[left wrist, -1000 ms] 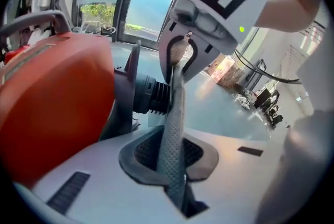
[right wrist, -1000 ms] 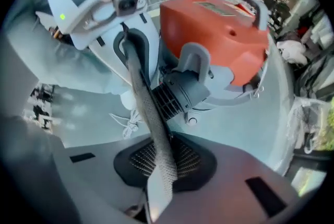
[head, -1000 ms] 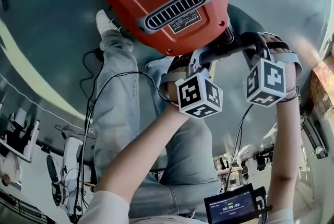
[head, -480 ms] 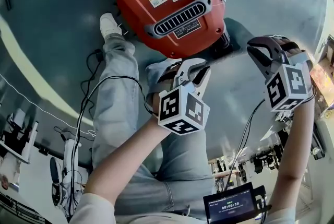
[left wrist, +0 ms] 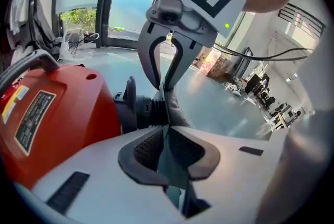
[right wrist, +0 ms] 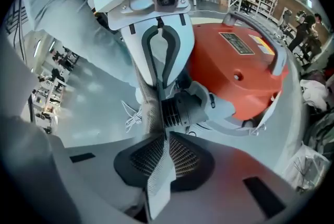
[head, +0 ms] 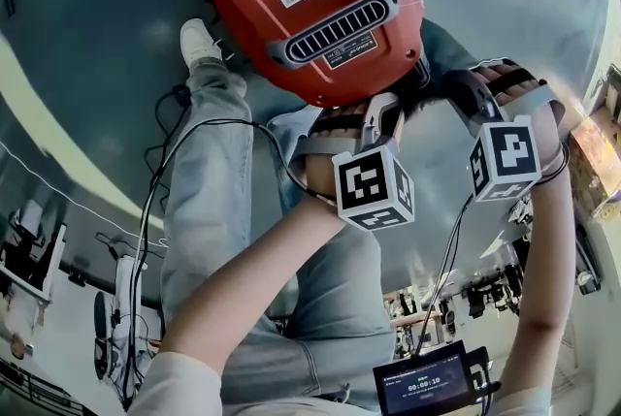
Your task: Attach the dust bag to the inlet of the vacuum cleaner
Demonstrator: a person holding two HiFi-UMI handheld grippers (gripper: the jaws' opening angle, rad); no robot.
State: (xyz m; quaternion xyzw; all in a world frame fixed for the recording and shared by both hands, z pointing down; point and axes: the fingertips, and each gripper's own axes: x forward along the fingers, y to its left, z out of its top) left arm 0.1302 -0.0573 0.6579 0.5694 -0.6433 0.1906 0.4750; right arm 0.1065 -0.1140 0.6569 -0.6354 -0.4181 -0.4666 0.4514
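While left claw (left wrist: 166,140) has just been closing on thin dust bag (left wrist: 176,111) fabric and right claw (right wrist: 164,157) is pinched onto its mesh edge, bag sits stretched between them, right beside ribbed black inlet (right wrist: 172,111) of red vacuum cleaner (right wrist: 237,69). My read: not seated yet, fitting remains.

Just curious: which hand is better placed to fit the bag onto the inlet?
Narrowly right: the right tool grips the dust bag, inlet straight ahead. The left tool, jaws just closing on the bag, sees it further aside.
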